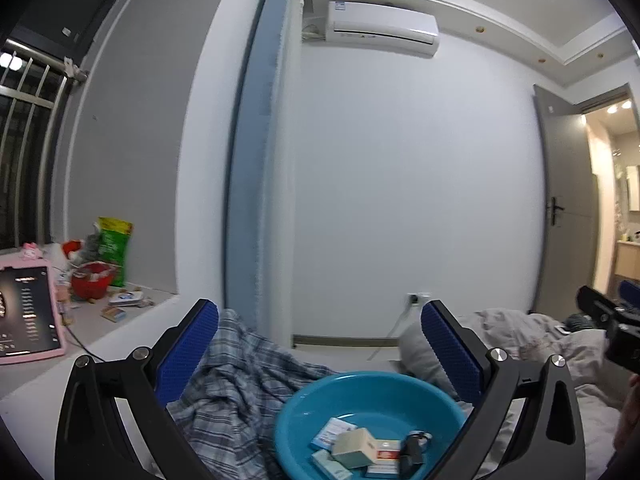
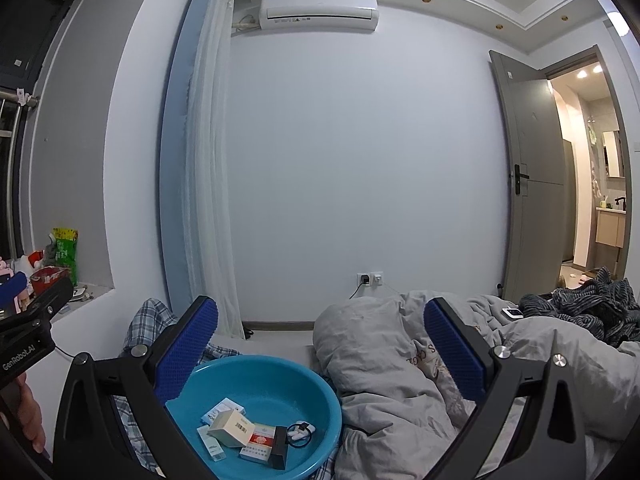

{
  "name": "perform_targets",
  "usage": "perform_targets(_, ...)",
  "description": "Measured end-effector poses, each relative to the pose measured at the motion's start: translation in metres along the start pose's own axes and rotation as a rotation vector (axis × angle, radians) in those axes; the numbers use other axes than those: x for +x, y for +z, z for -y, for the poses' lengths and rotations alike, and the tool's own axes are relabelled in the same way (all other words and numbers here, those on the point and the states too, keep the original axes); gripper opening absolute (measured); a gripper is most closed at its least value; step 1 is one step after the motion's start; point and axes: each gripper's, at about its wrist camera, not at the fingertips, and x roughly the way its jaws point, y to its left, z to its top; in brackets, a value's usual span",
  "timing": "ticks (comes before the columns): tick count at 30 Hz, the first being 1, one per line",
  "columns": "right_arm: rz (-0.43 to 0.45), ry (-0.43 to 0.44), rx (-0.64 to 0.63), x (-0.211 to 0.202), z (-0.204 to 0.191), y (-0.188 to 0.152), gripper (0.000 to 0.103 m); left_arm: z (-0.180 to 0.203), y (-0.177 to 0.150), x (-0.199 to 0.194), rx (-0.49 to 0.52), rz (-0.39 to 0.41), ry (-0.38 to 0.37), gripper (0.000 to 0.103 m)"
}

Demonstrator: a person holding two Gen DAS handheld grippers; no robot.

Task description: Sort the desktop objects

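Note:
A teal plastic basin (image 1: 360, 396) rests on the bed, low in both views. It holds several small items: a beige carton (image 1: 354, 446), a red-and-white box (image 1: 388, 452), white-and-blue boxes and a black object (image 1: 412, 452). My left gripper (image 1: 319, 306) hovers above and behind the basin, open and empty. In the right wrist view the basin (image 2: 272, 380) lies lower left with the beige carton (image 2: 232, 428) inside. My right gripper (image 2: 321, 303) is open above the bedding, holding nothing.
A plaid cloth (image 1: 240, 380) lies left of the basin and a grey duvet (image 2: 400, 360) right of it. The window ledge carries a red bucket (image 1: 92, 280), a green bag (image 1: 114, 248) and a pink tablet (image 1: 28, 316). A phone (image 2: 513, 313) lies on the bed.

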Motion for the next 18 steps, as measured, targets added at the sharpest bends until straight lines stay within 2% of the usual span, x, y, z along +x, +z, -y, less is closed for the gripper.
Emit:
perform_targets(6,-0.010,0.022,-0.014,0.0010,-0.0028,-0.0006,0.102,-0.0009,-0.0003,0.0027,-0.021,-0.029,-0.035,0.103)
perform_targets(11,-0.011,0.024,-0.026,0.0023,-0.0064,-0.0003,0.102,0.0017,-0.0011,0.0011,0.008,-0.012,-0.004,0.103)
perform_targets(15,-0.009,0.017,-0.025,0.0022,-0.0071,-0.0008,0.102,-0.0022,-0.0009,0.0023,-0.026,-0.030,-0.056,0.103)
perform_targets(18,-0.011,0.013,-0.024,0.0035,-0.0069,-0.0014,0.102,-0.0023,-0.0013,0.0034,-0.024,-0.030,-0.047,0.103)
